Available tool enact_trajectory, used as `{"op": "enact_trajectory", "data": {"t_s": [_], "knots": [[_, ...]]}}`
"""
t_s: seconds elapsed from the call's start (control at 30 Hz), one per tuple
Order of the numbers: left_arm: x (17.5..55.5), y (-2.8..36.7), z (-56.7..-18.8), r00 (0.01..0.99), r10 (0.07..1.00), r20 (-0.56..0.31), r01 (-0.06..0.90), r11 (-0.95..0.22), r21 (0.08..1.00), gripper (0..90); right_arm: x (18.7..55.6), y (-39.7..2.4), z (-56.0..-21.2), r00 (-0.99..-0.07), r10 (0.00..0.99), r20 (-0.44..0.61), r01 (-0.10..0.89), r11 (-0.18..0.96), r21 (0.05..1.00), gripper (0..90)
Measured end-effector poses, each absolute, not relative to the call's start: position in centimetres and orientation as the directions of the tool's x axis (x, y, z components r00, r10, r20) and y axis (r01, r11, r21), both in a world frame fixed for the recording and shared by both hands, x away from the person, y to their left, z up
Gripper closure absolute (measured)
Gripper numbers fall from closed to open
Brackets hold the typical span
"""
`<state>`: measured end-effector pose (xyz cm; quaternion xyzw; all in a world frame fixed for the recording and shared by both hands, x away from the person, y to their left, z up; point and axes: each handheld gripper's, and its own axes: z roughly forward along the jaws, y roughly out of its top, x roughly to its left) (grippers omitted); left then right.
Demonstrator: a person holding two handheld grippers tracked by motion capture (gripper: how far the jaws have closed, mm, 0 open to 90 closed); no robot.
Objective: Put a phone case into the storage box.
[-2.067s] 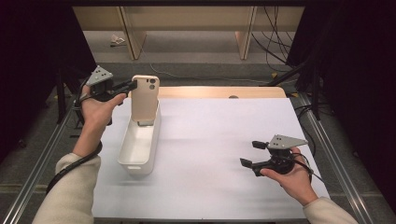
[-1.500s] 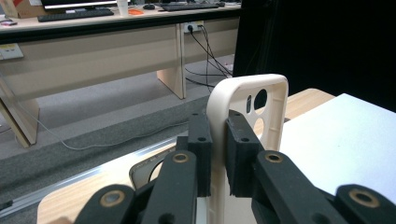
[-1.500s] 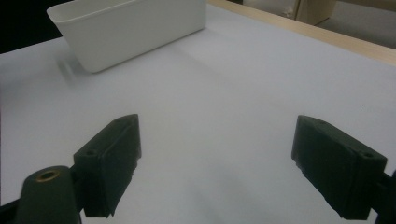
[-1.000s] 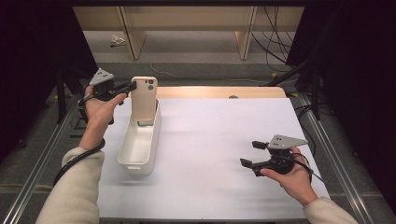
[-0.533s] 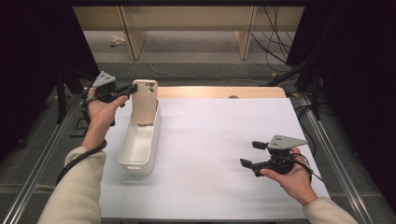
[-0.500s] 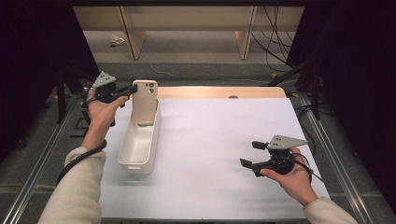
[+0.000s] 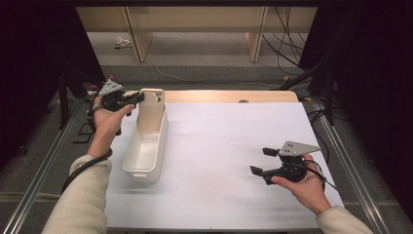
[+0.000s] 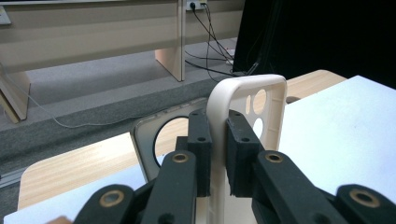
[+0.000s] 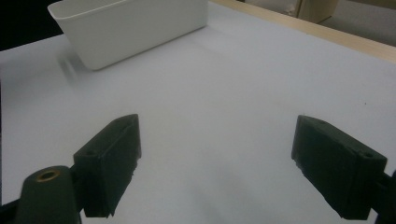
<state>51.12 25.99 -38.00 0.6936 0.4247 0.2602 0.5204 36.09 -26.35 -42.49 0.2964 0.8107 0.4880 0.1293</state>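
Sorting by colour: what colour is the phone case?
Cream phone case, clearest in the left gripper view.

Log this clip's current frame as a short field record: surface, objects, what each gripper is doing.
surface: white table top with a wooden strip along the far edge
container: white bin, long and open-topped, on the left side of the table
held item: beige phone case, upright at the bin's far end
left gripper: jaws shut on the phone case's edge
right gripper: jaws wide open, nothing between them, low over the table's right side
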Motion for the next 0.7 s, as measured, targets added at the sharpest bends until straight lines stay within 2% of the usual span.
{"op": "enact_trajectory", "data": {"t_s": [0.7], "knots": [[51.6,26.0,-39.3,0.497,0.864,-0.080,0.343,-0.111,0.933,81.1,36.1,-26.4,-42.4,-0.790,0.608,0.076,0.350,0.346,0.871,16.4]]}}
